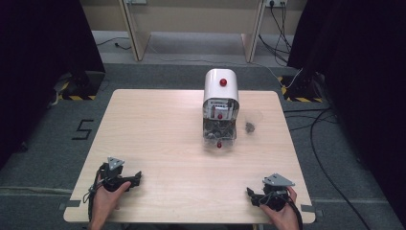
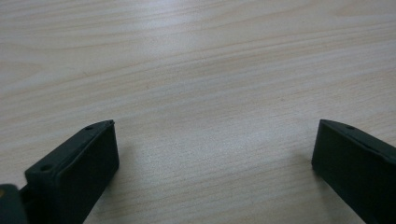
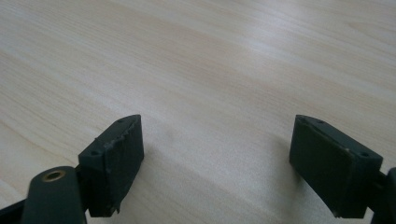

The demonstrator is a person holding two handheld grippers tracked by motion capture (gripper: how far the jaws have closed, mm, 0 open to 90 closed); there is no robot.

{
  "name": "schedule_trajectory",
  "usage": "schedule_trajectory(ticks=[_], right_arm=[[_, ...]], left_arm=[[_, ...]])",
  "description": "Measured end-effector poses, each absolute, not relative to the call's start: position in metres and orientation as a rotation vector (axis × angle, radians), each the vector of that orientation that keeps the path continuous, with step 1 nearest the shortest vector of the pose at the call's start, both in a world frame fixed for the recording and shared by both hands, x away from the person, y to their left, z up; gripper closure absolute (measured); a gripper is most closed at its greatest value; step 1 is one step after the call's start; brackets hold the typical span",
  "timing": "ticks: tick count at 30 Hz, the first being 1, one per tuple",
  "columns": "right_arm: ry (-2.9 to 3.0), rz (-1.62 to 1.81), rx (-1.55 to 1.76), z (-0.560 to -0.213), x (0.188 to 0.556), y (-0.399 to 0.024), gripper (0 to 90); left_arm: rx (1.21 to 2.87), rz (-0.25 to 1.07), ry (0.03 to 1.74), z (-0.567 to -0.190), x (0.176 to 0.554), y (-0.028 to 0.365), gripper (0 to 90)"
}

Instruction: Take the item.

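high view: left tongs (image 1: 135,178) and right tongs (image 1: 253,195) rested at the near edge of the counter (image 1: 158,143), one in each hand, well apart from each other.
machine: one white dome-topped dispenser (image 1: 220,103) stood at the counter's far middle, with a red knob on top and another red bit low on its clear front; well apart from both tongs.
cup: one clear plastic cup (image 1: 252,122) sat just beside the dispenser's right side, something dark inside; too small to identify.
left gripper view: jaws were wide apart, bare wood grain between them, nothing held.
right gripper view: same; jaws were spread wide over bare counter, nothing gripped.
progress: judged at the start. Neither tongs was near the dispenser or cup, so reach, grasp and whatever handling follows all looked left to do.
count: two tongs, one dispenser, one cup, one counter.
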State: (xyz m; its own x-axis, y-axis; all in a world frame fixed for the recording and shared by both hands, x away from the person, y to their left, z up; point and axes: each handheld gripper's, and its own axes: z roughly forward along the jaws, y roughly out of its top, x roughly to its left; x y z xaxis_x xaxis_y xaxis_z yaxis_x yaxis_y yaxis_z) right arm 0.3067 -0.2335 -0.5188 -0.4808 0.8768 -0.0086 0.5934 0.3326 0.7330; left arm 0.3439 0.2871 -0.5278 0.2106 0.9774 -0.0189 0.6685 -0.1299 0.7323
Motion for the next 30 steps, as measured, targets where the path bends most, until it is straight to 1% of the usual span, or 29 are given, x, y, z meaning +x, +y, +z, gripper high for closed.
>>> schedule_trajectory(ticks=[6, 19, 30], right_arm=[[2.182, 0.958, 1.295, -0.521, 0.301, -0.234, 15.6], [2.131, 1.001, 1.294, -0.526, 0.287, -0.239, 15.2], [2.123, 1.009, 1.291, -0.527, 0.286, -0.239, 15.2]], left_arm=[[1.872, 0.643, 1.524, -0.528, 0.344, 0.287, 0.0], [1.871, 0.643, 1.525, -0.528, 0.344, 0.287, 0.0], [1.872, 0.643, 1.525, -0.528, 0.344, 0.287, 0.0]])
